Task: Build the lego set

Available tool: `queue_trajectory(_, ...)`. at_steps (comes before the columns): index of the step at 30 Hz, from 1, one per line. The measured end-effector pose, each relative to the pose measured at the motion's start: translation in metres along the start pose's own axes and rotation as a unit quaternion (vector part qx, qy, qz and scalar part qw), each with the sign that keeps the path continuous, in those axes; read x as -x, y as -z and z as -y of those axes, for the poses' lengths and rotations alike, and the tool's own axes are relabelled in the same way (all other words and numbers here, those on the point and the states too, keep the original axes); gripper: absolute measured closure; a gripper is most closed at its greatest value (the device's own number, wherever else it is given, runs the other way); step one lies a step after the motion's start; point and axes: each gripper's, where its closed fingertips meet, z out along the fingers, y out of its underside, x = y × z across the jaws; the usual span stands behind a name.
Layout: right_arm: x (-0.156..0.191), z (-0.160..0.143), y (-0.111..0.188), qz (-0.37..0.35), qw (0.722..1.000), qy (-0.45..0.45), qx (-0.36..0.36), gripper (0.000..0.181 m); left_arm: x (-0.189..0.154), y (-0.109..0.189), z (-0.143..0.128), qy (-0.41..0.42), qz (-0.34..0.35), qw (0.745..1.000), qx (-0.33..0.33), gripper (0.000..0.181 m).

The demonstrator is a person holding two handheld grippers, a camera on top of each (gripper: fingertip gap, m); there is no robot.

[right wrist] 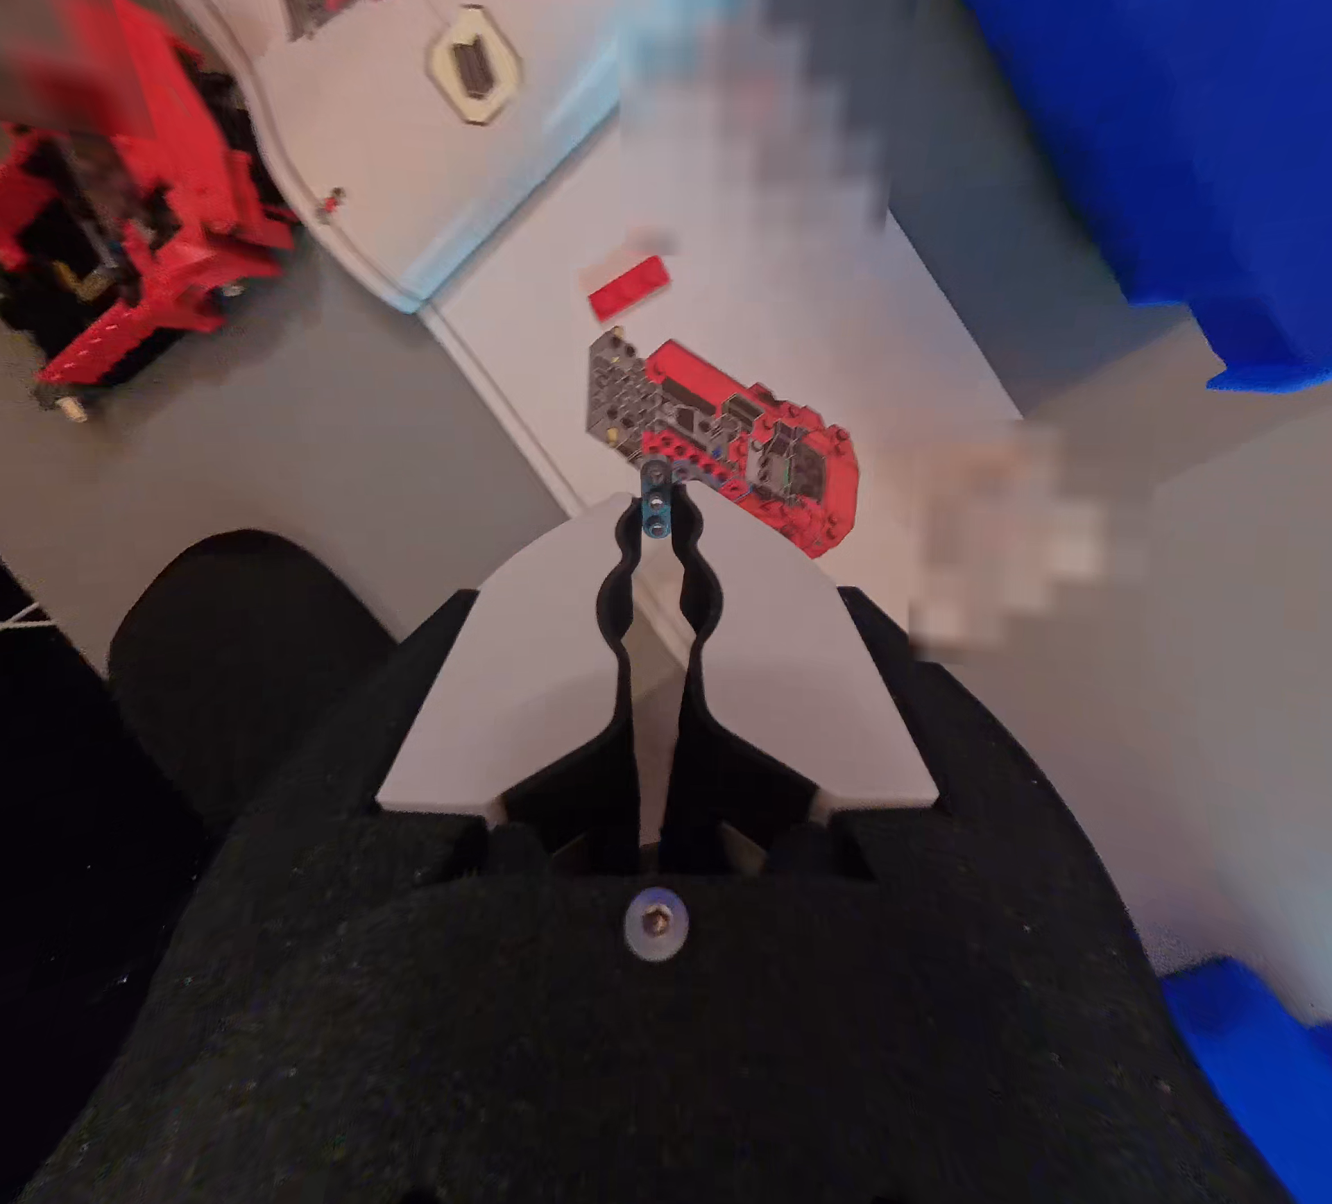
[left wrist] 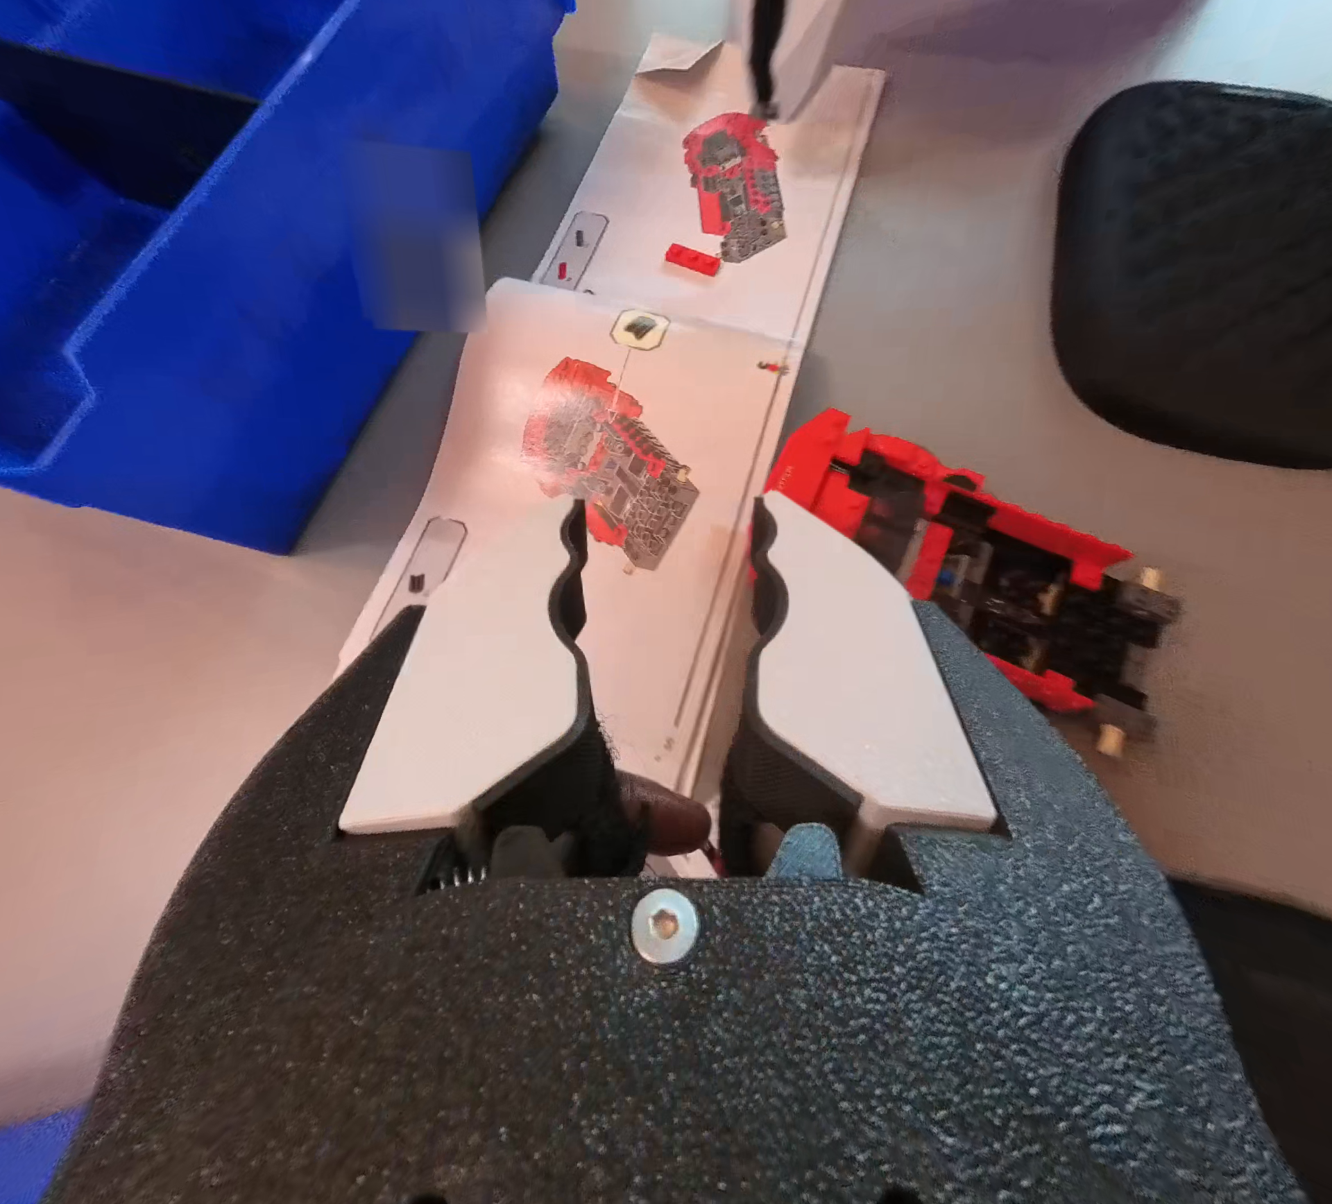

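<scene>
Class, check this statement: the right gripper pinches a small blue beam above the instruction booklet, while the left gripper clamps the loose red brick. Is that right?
Not quite. The left gripper is open and holds nothing, as the left wrist view shows; the red brick lies loose on the instruction booklet. The right gripper does pinch the small blue beam above the booklet.

A grey table [left wrist: 937, 218] bears blue bins [left wrist: 216, 233], an open instruction booklet [left wrist: 721, 434] and a red car model [left wrist: 973, 564].

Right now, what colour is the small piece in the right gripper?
Blue small piece, clearest in the right wrist view.
</scene>
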Motion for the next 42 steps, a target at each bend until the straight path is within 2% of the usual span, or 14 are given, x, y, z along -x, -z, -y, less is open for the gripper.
queue_trajectory(6,-0.022,-0.006,-0.026,-0.020,0.999,0.003,0.041,0.173,-0.032,0.031,0.005,-0.010,-0.019,1.000,0.007,0.133)
queue_trajectory(11,-0.022,-0.008,-0.022,-0.022,0.999,0.012,0.024,0.147,-0.060,0.037,0.001,-0.003,-0.014,1.000,0.011,0.136)
queue_trajectory(13,-0.021,-0.007,-0.016,-0.024,1.000,0.013,0.002,0.141,-0.066,0.035,-0.004,0.000,0.005,1.000,0.015,0.149)
queue_trajectory(15,-0.021,-0.005,-0.009,-0.033,0.999,0.027,-0.032,0.137,-0.062,0.035,-0.011,0.005,0.049,0.999,0.021,0.175)
queue_trajectory(18,-0.005,0.005,0.003,-0.015,0.992,0.079,-0.102,0.127,-0.065,0.036,-0.023,0.030,0.083,0.995,0.035,0.177)
queue_trajectory(20,0.019,0.014,0.011,0.014,0.976,0.142,-0.163,0.121,-0.073,0.035,-0.029,0.063,0.082,0.994,0.041,0.175)
queue_trajectory(22,0.047,0.020,0.018,0.029,0.946,0.229,-0.226,0.124,-0.079,0.033,-0.036,0.098,0.091,0.989,0.058,0.165)
queue_trajectory(25,0.092,0.018,0.017,0.056,0.901,0.331,-0.273,0.149,-0.090,0.029,-0.045,0.131,0.098,0.983,0.085,0.159)
queue_trajectory(29,0.145,0.011,0.002,0.120,0.854,0.423,-0.280,0.163,-0.101,0.021,-0.050,0.157,0.102,0.977,0.102,0.159)
queue_trajectory(31,0.160,0.011,-0.007,0.126,0.834,0.463,-0.272,0.162,-0.104,0.018,-0.049,0.169,0.097,0.976,0.095,0.157)
queue_trajectory(34,0.159,0.017,-0.022,0.084,0.818,0.512,-0.248,0.150,-0.104,0.017,-0.052,0.171,0.103,0.975,0.102,0.157)
queue_trajectory(36,0.154,0.026,-0.027,0.075,0.823,0.505,-0.248,0.137,-0.104,0.017,-0.052,0.174,0.101,0.974,0.102,0.159)
queue_trajectory(39,0.148,0.032,-0.034,0.111,0.853,0.453,-0.235,0.116,-0.106,0.017,-0.054,0.175,0.085,0.975,0.106,0.158)
queue_trajectory(42,0.142,0.040,-0.042,0.120,0.863,0.429,-0.237,0.106,-0.108,0.016,-0.056,0.172,0.065,0.976,0.114,0.155)
